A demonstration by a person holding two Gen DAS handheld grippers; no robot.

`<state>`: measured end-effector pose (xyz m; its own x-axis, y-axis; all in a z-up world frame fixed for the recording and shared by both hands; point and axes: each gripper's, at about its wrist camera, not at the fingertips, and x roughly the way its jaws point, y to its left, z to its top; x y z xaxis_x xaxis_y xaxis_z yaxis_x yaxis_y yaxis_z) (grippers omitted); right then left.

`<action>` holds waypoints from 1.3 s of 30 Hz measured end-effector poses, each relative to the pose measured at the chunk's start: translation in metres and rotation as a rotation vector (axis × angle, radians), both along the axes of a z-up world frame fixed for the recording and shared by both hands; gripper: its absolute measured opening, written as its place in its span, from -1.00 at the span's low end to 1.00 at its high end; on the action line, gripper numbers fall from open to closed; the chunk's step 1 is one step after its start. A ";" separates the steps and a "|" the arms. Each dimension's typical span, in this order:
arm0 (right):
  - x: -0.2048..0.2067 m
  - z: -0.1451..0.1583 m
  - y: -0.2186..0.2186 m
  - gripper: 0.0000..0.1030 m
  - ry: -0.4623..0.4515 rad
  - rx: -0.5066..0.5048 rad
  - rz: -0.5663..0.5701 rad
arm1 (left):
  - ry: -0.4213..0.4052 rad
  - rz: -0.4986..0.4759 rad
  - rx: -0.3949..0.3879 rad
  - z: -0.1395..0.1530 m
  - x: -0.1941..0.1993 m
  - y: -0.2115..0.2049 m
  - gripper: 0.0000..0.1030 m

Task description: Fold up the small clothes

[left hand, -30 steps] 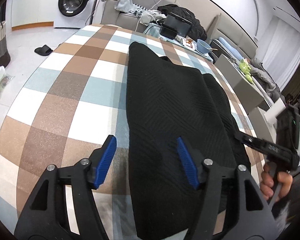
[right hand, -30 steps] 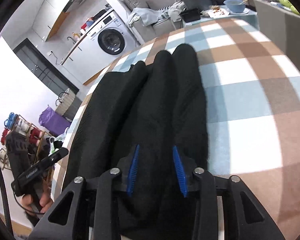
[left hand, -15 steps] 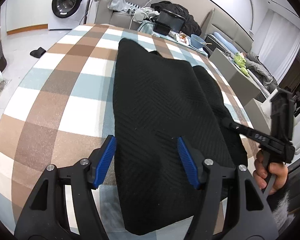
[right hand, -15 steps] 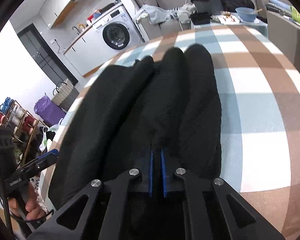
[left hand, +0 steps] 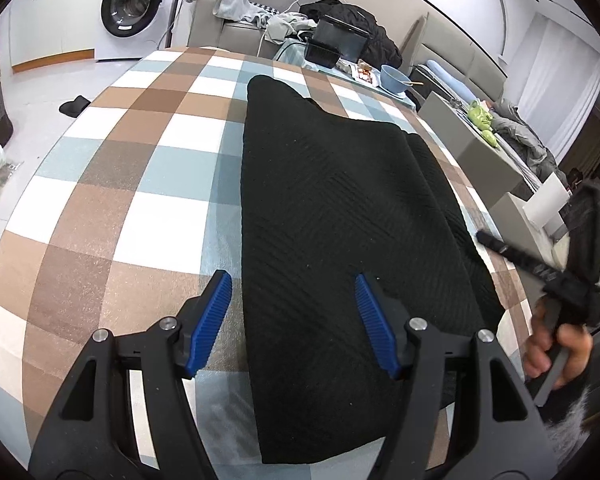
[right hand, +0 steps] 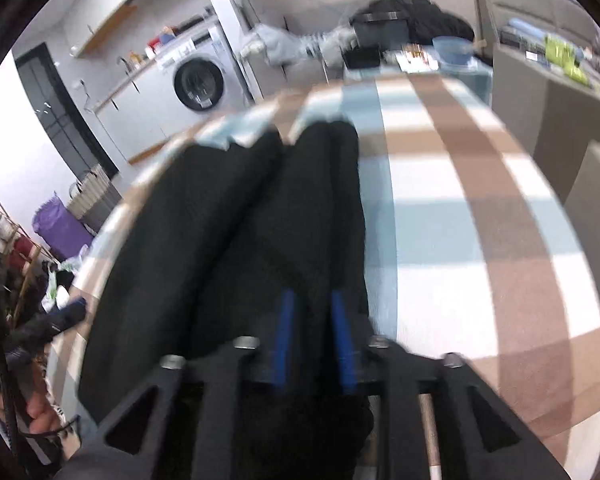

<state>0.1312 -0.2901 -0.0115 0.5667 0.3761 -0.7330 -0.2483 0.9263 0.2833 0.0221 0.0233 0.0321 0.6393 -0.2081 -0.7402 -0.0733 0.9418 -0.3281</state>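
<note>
Two grippers over a black garment (left hand: 340, 216): left gripper (left hand: 292, 292) wide apart above its near left edge; right gripper (right hand: 312, 312), just reopened, narrowly straddles a fold.

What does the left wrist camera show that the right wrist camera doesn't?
Only the left wrist view shows the left claw, wide open over the black garment's left edge, and a dark slipper on the floor. Only the right wrist view shows the right claw, its blue pads a little apart, having just reopened, with black cloth between them, plus a purple bag and a dark doorway. Both show the garment lying on the checked tablecloth, the washing machine and a blue bowl.
</note>
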 end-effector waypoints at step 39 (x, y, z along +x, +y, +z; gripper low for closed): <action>-0.064 -0.017 -0.008 -0.37 0.088 0.124 0.391 | -0.002 -0.084 -0.020 0.000 -0.011 -0.032 0.23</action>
